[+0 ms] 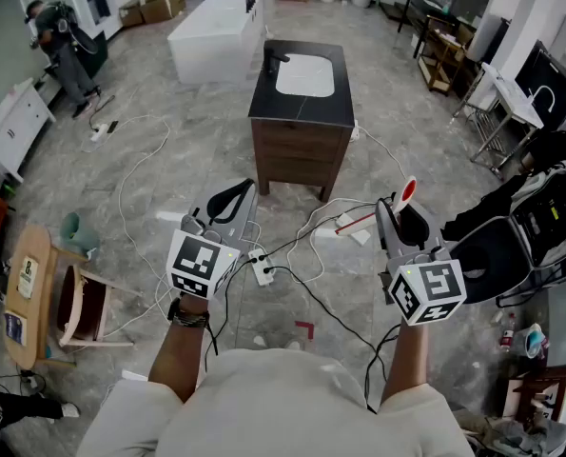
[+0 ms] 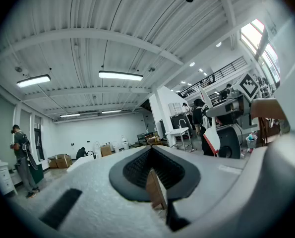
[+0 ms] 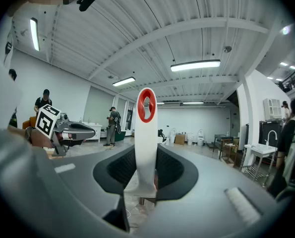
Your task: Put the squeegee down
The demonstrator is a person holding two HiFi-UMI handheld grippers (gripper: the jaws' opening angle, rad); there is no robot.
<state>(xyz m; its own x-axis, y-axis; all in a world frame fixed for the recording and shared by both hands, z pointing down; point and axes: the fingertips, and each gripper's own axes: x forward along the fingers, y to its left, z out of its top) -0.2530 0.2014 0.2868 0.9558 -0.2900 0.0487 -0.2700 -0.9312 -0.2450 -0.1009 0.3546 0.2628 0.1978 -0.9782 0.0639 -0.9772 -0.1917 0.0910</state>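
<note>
Right gripper (image 3: 146, 175) is clamped on the squeegee (image 3: 146, 133) — its pads press the white handle from both sides, and the red-ringed end stands up past the jaw tips. From the head view, that gripper (image 1: 406, 219) is held level over the floor (image 1: 168, 160), squeegee (image 1: 407, 192) clear of any surface, well short of the vanity (image 1: 302, 112). Left gripper (image 2: 152, 175) is empty — its tips meet. It (image 1: 233, 201) hangs level beside the right one.
</note>
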